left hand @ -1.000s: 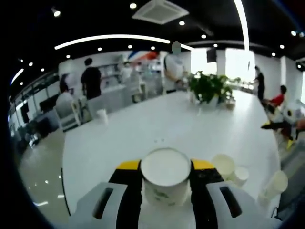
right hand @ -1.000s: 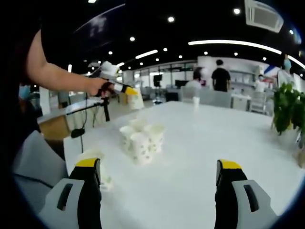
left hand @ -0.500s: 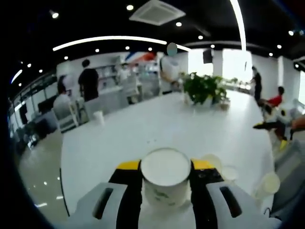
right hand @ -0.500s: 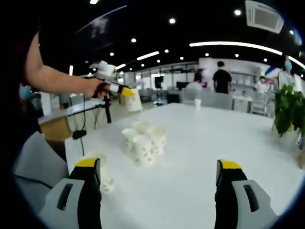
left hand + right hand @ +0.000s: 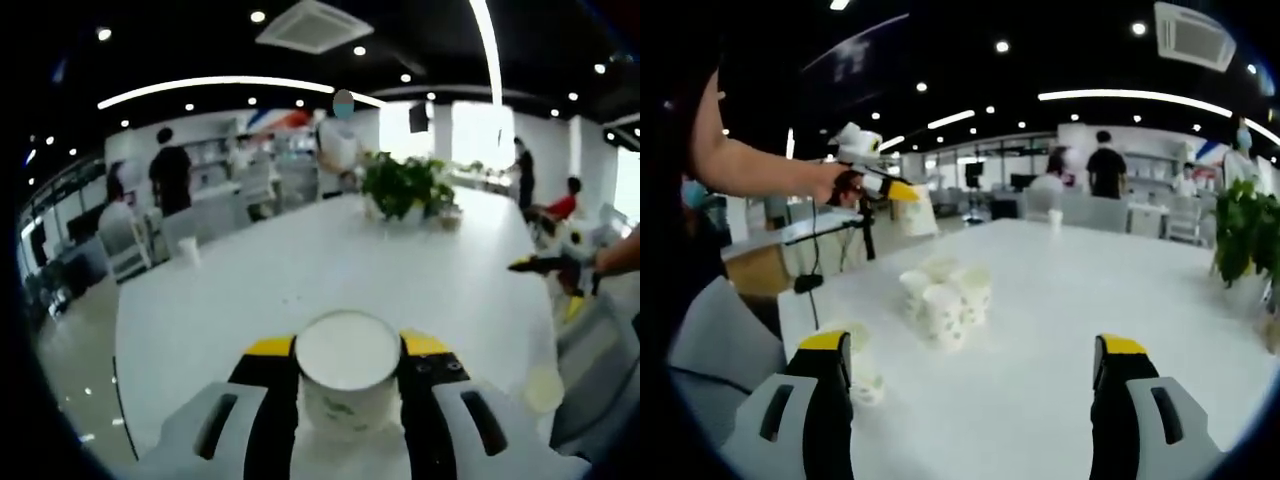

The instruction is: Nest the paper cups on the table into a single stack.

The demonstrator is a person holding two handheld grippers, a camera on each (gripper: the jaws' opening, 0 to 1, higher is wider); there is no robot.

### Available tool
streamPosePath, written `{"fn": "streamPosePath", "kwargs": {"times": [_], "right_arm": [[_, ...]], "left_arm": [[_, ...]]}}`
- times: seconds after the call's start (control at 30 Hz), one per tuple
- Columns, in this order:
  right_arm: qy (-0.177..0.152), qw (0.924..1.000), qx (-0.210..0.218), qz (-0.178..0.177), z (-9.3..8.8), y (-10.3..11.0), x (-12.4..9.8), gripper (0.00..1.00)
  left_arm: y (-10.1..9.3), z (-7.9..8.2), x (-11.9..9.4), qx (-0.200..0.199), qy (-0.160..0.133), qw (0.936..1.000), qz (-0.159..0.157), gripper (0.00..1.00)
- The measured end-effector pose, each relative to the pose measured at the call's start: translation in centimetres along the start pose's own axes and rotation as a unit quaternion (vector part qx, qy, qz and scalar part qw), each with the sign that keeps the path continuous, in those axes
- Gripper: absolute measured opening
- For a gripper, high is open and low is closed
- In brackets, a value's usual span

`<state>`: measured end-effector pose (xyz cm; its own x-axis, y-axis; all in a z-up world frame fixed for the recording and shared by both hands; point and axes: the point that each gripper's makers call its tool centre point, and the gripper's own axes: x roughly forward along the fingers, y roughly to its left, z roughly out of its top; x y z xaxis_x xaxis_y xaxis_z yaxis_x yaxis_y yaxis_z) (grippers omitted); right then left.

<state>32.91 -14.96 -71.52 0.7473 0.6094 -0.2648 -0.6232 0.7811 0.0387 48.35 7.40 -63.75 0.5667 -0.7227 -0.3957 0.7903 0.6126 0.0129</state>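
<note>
My left gripper (image 5: 347, 346) is shut on a white paper cup (image 5: 347, 402) with a faint green print, held upright between its yellow-tipped jaws. The right gripper view shows that same left gripper (image 5: 902, 190) raised at the upper left in a person's hand, the cup (image 5: 922, 213) hanging from it. A cluster of several white paper cups (image 5: 945, 298) stands on the white table (image 5: 1060, 300), ahead and left of centre. One more cup (image 5: 858, 362) sits beside the left jaw. My right gripper (image 5: 973, 400) is open with nothing between its fingers, low over the table.
A lone cup (image 5: 188, 250) stands at the table's far left edge, and another cup (image 5: 545, 388) at its near right edge. A potted plant (image 5: 405, 190) is at the far end. Chairs and several people are beyond the table.
The left gripper view has swung, so the cups at its lower right have slid toward the edge. In the right gripper view the left gripper with its cup has risen slightly.
</note>
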Motion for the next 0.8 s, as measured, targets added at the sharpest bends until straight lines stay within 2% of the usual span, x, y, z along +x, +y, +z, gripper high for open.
{"fn": "streamPosePath", "kwargs": {"times": [0.37, 0.8], "right_arm": [[-0.001, 1.0, 0.002, 0.0, -0.3, 0.4, -0.2, 1.0], [-0.007, 1.0, -0.003, -0.001, 0.2, 0.6, -0.4, 1.0]], "left_arm": [[-2.8, 0.7, -0.4, 0.017, -0.006, 0.9997, -0.019, 0.36], [-6.1, 1.1, -0.5, 0.026, -0.009, 0.9986, -0.046, 0.36]]}}
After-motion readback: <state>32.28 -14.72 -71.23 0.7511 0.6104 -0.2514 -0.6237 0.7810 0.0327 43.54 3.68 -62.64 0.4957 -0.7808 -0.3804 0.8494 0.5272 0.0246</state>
